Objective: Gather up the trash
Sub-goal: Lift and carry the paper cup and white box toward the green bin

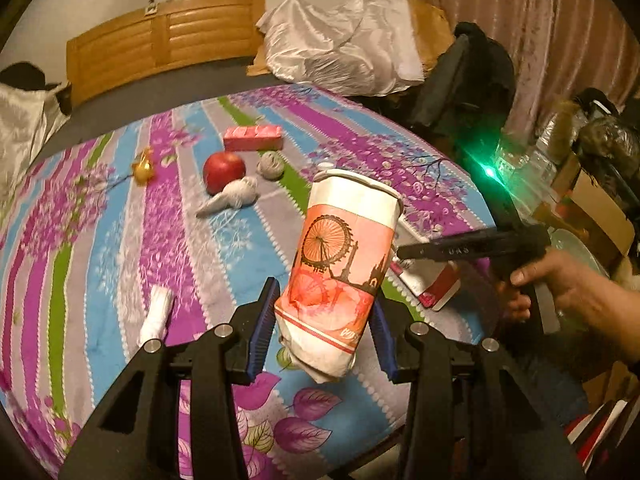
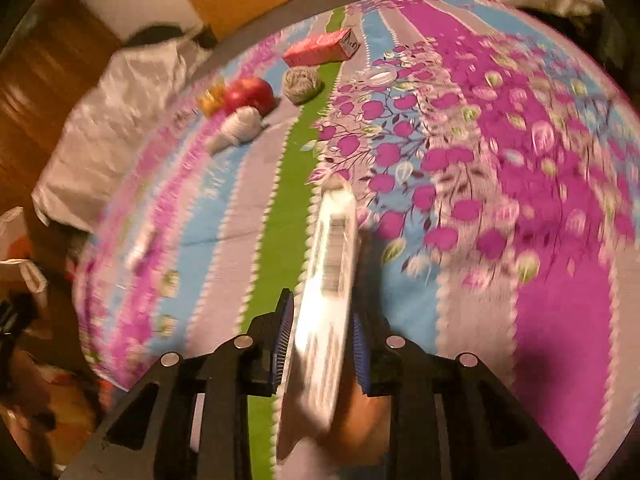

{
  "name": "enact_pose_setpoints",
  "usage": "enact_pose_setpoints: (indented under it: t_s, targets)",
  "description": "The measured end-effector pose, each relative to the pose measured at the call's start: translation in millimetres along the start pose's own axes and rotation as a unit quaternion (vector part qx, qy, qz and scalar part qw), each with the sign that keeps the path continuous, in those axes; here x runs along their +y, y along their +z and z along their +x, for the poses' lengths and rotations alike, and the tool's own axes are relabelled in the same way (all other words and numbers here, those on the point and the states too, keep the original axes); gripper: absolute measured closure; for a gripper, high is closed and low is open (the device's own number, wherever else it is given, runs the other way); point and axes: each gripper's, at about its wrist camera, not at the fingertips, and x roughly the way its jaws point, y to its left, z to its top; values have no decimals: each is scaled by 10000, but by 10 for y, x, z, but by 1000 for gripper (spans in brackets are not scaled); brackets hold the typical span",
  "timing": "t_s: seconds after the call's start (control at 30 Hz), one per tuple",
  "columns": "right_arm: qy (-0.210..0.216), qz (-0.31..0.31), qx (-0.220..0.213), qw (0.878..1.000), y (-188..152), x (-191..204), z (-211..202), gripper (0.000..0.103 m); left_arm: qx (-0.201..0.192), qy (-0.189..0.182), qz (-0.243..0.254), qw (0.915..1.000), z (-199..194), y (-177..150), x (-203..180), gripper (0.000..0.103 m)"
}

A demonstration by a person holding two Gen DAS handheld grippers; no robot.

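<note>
My left gripper point(image 1: 325, 292) is shut on a crushed paper cup point(image 1: 340, 264) with an orange ferris-wheel print, held above the flowered bedspread point(image 1: 100, 240). To its right a person's hand point(image 1: 568, 284) holds my right gripper point(image 1: 400, 254) low over a flat white and red package point(image 1: 434, 284) near the bed's edge. In the blurred right wrist view that white package point(image 2: 332, 280), with a barcode on it, stands edge-on between the fingers of the right gripper point(image 2: 324, 308). A thin gap seems to show at each pad. A crumpled white tissue point(image 1: 158, 312) lies left of the left gripper.
Farther up the bed lie a red apple point(image 1: 224, 172), a pink box point(image 1: 253, 138), a grey yarn ball point(image 1: 271, 165), a white yarn cone point(image 1: 230, 200) and a small golden item point(image 1: 143, 166). A plastic-covered pile point(image 1: 340, 52) sits at the head. Boxes and clutter point(image 1: 592, 200) crowd the right side.
</note>
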Motion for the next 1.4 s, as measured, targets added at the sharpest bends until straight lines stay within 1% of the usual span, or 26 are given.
enact_pose_setpoints:
  t_s: [0.03,0.07,0.1,0.17,0.23,0.33,0.37,0.43,0.5,0.53,0.57,0.63,0.67,0.7,0.73,0.8,0.87,0.93,1.03,1.13,1.17,1.23,1.3,1.4]
  targets:
    - [-215,-277,7,9994,63,92,5,73,8,-11,-31,10000,17,-5,17,61]
    - [-373,-425,48,9984,117,134,-1,81,18,-25,-46,10000,37,-1,19,61]
    - [-432,-531,67,9976,196,176,27,83,21,-32,-53,10000,53,6,15,61]
    - [-226,-589,-167,9979,332,263,-143,83,-10,-48,-27,10000,56,38,-27,61]
    - [36,-518,-514,9973,483,306,-376,83,-109,-60,9,9999,29,96,-74,61]
    - [456,-271,-1085,9927,593,345,-879,83,-231,-21,32,9997,19,216,-127,61]
    - [558,-151,-1361,9890,615,346,-1120,83,-271,-10,29,9996,18,265,-150,61]
    - [605,-52,-1746,9828,601,342,-1497,83,-317,2,14,9995,13,361,-201,61]
    - [499,-75,-2208,9740,503,355,-1976,83,-371,-19,44,9993,3,457,-282,61]
    - [348,-141,-2406,9699,438,362,-2188,83,-433,-62,118,9990,-6,530,-359,61]
    - [61,-212,-2627,9646,329,371,-2452,83,-464,-84,172,9987,-9,567,-410,61]
    - [-305,-186,-2921,9557,111,343,-2858,83,-501,-144,330,9981,9,666,-570,61]
    - [-401,-165,-3002,9529,31,327,-2978,83,-504,-159,382,9979,27,720,-652,61]
    - [-646,-108,-3140,9472,-132,277,-3197,83,-511,-207,458,9974,43,767,-746,61]
    - [-770,-73,-3194,9444,-208,254,-3286,83,-525,-276,555,9967,61,823,-874,61]
    - [-1167,75,-3329,9357,-449,148,-3564,83,-548,-396,705,9952,86,917,-1081,61]
    - [-1598,247,-3426,9254,-681,34,-3808,83,-613,-593,910,9922,103,1035,-1379,61]
    - [-1885,450,-3499,9165,-906,-98,-4024,83,-671,-729,1051,9895,118,1131,-1623,61]
    - [-2445,837,-3667,8937,-1254,-343,-4345,83,-800,-999,1250,9839,145,1280,-2036,61]
    - [-2700,1087,-3799,8780,-1496,-521,-4544,83,-885,-1221,1428,9782,180,1385,-2435,61]
    - [-2870,1167,-3831,8702,-1594,-582,-4629,83,-909,-1263,1474,9768,192,1409,-2550,61]
    - [-3084,1293,-3867,8594,-1756,-686,-4766,83,-962,-1400,1630,9719,219,1454,-2830,61]
    - [-3250,1445,-3923,8483,-1936,-788,-4919,83,-945,-1517,1754,9681,257,1479,-3023,61]
    - [-3514,1655,-3920,8340,-2152,-953,-5052,83,-874,-1711,2064,9594,324,1497,-3402,61]
